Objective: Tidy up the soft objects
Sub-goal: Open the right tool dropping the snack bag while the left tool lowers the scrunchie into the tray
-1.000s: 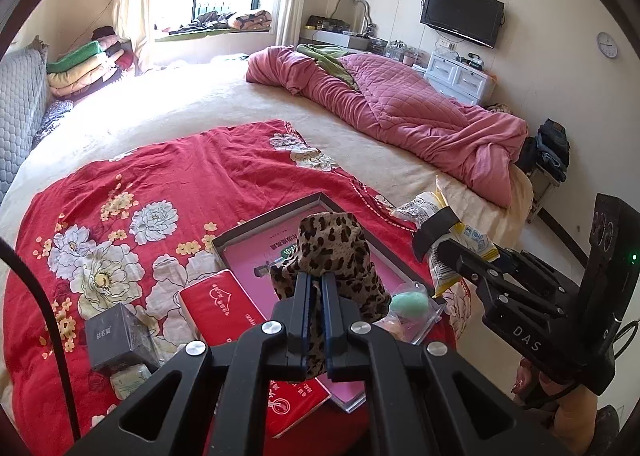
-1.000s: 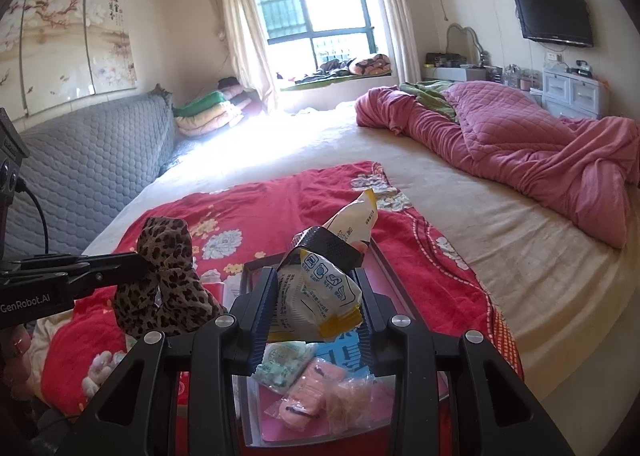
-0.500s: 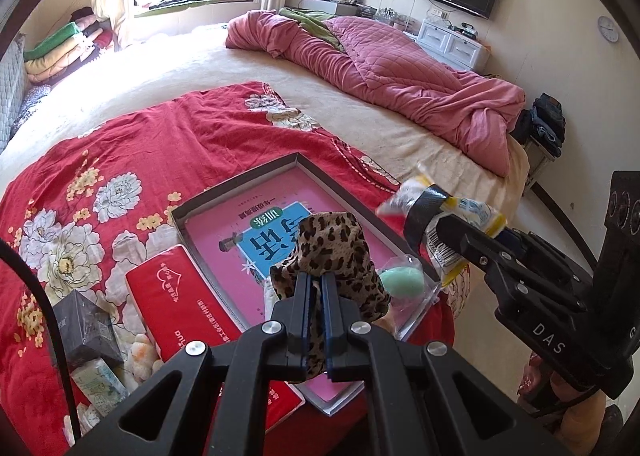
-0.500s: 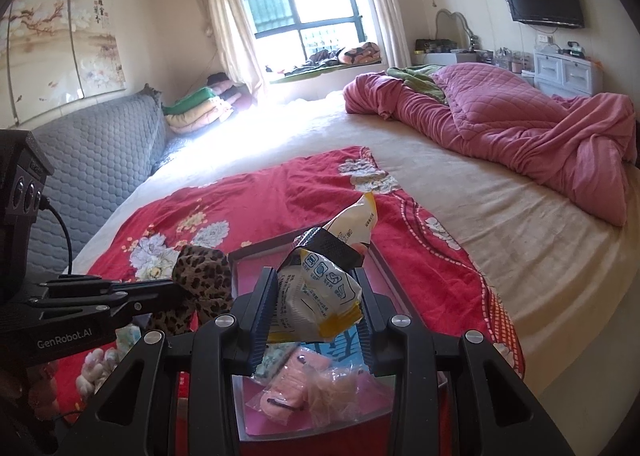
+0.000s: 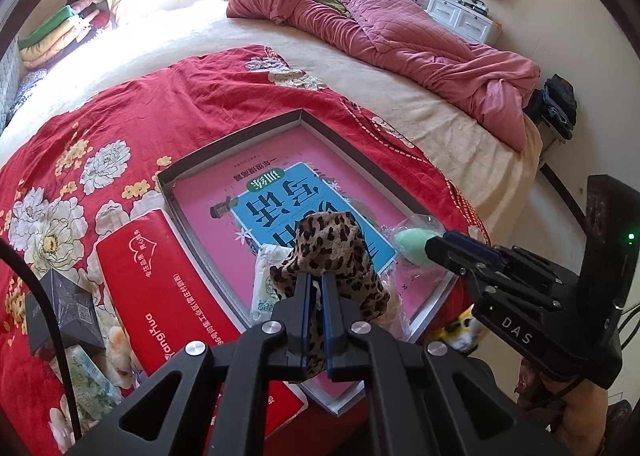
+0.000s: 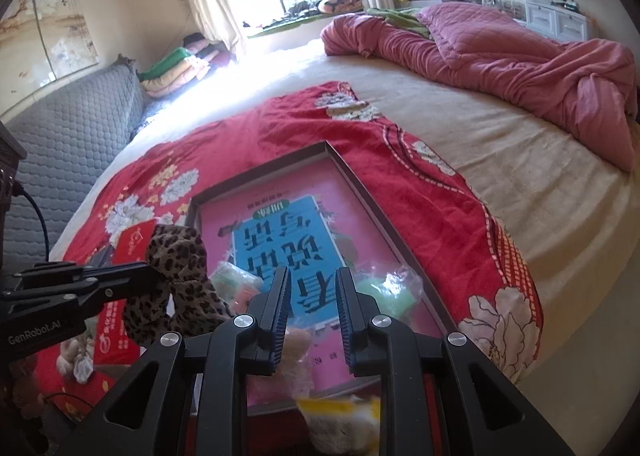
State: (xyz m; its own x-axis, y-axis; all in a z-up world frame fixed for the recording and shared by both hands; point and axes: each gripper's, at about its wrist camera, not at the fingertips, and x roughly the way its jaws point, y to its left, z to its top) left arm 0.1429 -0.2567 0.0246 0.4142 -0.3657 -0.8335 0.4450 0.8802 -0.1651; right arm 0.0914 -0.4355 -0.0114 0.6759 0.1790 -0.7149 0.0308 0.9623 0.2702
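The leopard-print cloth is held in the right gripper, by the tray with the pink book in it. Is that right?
Wrong side. The leopard-print cloth is held in the left gripper, whose jaws are shut on it, by the tray with the pink book in it. The left wrist view shows the cloth pinched between its own jaws.

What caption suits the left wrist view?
Left gripper holds leopard cloth over the tray on a red bedspread.
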